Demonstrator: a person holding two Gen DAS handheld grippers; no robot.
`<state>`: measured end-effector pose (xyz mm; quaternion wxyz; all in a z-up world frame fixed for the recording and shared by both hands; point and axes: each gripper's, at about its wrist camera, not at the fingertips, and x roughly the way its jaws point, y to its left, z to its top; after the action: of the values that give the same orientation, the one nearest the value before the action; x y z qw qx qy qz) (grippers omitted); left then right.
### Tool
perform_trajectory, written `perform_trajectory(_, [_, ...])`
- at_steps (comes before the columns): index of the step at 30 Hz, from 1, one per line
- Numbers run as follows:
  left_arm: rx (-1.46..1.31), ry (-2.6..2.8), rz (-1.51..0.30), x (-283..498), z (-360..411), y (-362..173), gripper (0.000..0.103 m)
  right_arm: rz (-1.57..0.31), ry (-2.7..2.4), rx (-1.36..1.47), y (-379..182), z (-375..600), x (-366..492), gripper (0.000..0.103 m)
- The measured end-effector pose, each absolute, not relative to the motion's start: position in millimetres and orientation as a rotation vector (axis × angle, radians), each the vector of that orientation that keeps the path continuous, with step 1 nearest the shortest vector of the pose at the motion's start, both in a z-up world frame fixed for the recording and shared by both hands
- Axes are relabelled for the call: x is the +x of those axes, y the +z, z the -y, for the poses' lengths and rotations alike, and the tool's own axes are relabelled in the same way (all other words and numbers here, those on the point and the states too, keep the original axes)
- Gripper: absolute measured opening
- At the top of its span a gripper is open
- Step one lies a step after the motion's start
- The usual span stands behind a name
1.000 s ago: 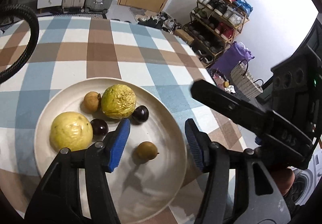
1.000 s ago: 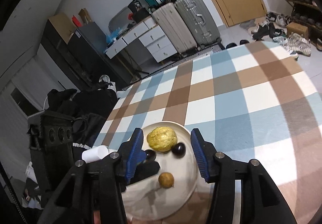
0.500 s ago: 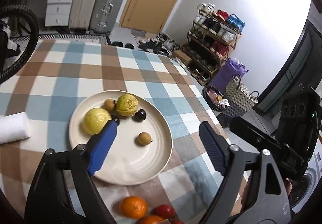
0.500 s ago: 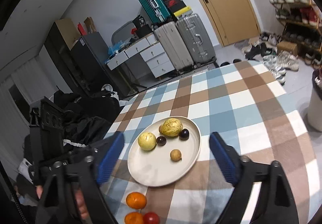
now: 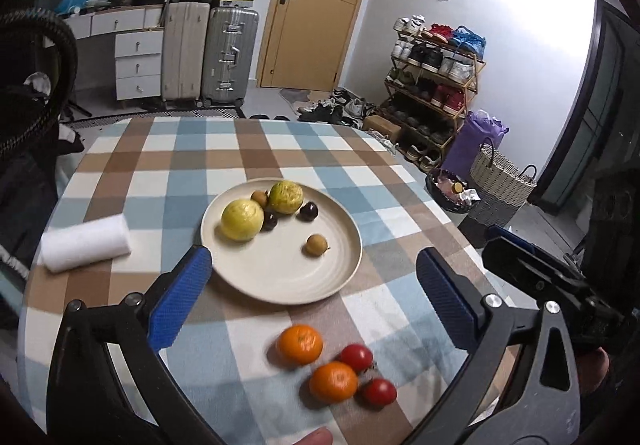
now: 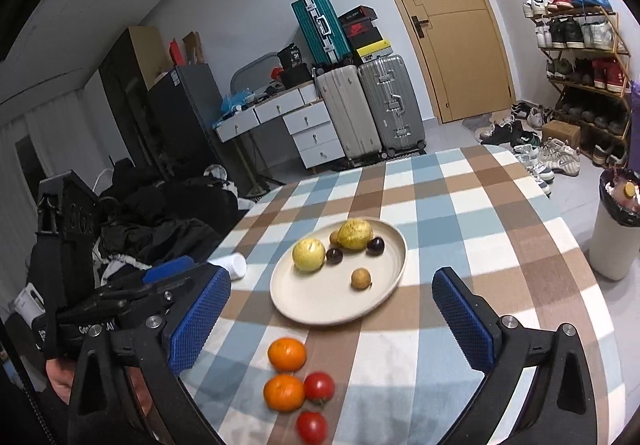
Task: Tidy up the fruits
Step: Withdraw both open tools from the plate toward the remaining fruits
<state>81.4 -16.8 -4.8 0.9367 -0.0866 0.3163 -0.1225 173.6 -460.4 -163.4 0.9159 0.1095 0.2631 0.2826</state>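
A cream plate sits mid-table and holds two yellow guavas, two dark plums and two small brown longans. Nearer to me on the checked cloth lie two oranges and two tomatoes. My left gripper hangs open above the cloth between plate and oranges, holding nothing. My right gripper is open too, over the plate's near rim. Each gripper shows at the edge of the other's view.
A white rolled towel lies left of the plate. The round table drops off on all sides. A bin stands by its right edge; suitcases, drawers and a shoe rack line the walls.
Both grippers pulled back and up from the plate and opened wider. The oranges and tomatoes on the near cloth have come into view.
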Motion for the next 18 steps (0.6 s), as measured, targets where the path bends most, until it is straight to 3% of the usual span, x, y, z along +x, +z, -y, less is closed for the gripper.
perform_trajectory(18, [-0.203,-0.221,-0.737,29.5,-4.9,-60.9,0.102,-0.647,0.601,0.034,-226.7,436.8,106.9,0.103])
